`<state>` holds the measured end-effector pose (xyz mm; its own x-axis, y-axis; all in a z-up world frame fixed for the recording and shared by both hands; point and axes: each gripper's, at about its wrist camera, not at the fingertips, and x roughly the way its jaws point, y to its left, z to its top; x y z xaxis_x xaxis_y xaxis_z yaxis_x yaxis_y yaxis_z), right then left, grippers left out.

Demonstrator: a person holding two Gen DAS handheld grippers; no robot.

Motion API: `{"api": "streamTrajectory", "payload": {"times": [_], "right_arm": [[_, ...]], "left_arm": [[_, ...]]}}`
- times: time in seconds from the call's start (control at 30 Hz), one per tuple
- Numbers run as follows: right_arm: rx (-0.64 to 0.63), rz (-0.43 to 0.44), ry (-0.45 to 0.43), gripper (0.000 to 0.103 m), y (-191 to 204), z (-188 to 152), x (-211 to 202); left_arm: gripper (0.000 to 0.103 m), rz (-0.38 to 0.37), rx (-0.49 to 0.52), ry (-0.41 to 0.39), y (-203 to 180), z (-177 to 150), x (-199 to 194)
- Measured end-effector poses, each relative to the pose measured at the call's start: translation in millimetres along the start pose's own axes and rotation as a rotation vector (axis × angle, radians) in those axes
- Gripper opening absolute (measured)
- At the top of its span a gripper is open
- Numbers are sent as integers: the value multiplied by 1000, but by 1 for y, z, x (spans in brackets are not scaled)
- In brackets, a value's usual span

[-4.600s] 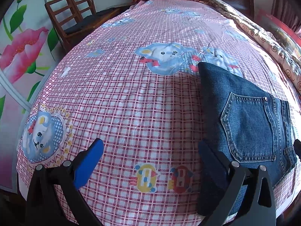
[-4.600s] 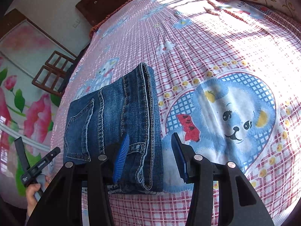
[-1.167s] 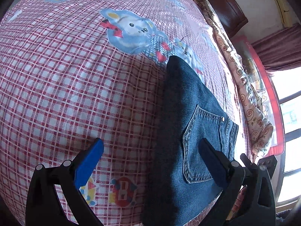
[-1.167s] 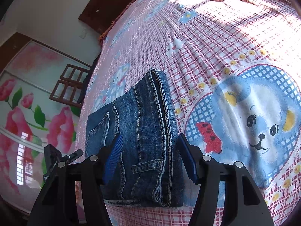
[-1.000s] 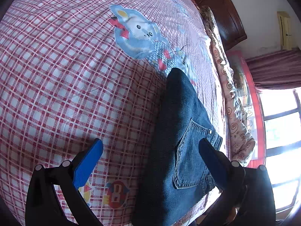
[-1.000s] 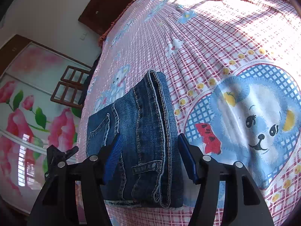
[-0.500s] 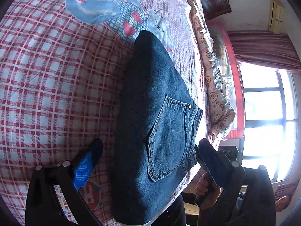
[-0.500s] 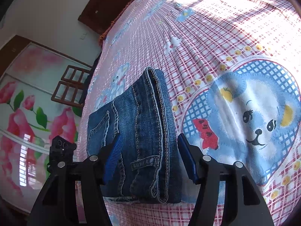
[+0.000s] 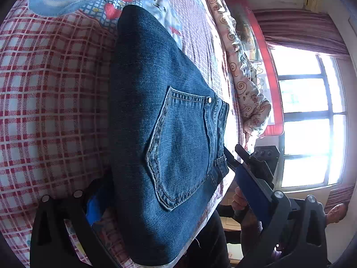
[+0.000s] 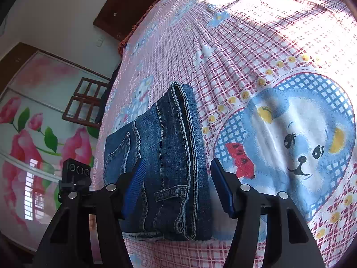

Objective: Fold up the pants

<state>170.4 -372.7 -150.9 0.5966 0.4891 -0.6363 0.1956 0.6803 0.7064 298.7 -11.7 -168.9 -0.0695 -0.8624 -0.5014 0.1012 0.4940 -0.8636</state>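
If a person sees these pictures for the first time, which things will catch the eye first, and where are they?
The eye falls first on the folded blue jeans, lying near the edge of the bed on a red-checked sheet, back pocket facing up. In the right wrist view, a large blue cartoon bear print fills the sheet to the right of the jeans. Each open hand-held gripper, left and right, straddles the jeans.

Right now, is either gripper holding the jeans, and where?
Neither. Both the left gripper and right gripper are open, straddling the folded jeans near the waistband end, not clamped.
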Motion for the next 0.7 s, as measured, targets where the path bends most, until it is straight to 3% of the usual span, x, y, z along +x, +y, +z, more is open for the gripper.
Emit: {"api": "streamTrajectory", "payload": {"times": [0.07,0.1,0.17,0.23,0.3,0.4,0.57,0.63,0.7], "right_arm": [[13,23,2,60,-3,1,0],[24,40,5,60,-5,1,0],[55,80,19,60,-9,2,3],[84,85,38,60,-13,2,7],[102,82,54,60,-17,-1,11],[100,68,51,60,-18,-4,10],[37,22,145,60,4,-7,22],[-15,-18,159,60,12,-9,25],[62,40,163,60,0,-6,26]], "left_arm": [[100,-12,-5,-12,1,-7,-6],[94,15,-5,-13,-1,-7,-4],[75,65,-12,-9,4,-8,-5],[46,77,-59,-6,16,-7,-10],[36,70,-100,-1,30,-8,-14],[37,53,-102,-6,34,-11,-13],[67,21,-85,11,25,-6,-3],[81,58,-34,20,11,-6,4],[85,96,-11,21,2,-5,10]]}}
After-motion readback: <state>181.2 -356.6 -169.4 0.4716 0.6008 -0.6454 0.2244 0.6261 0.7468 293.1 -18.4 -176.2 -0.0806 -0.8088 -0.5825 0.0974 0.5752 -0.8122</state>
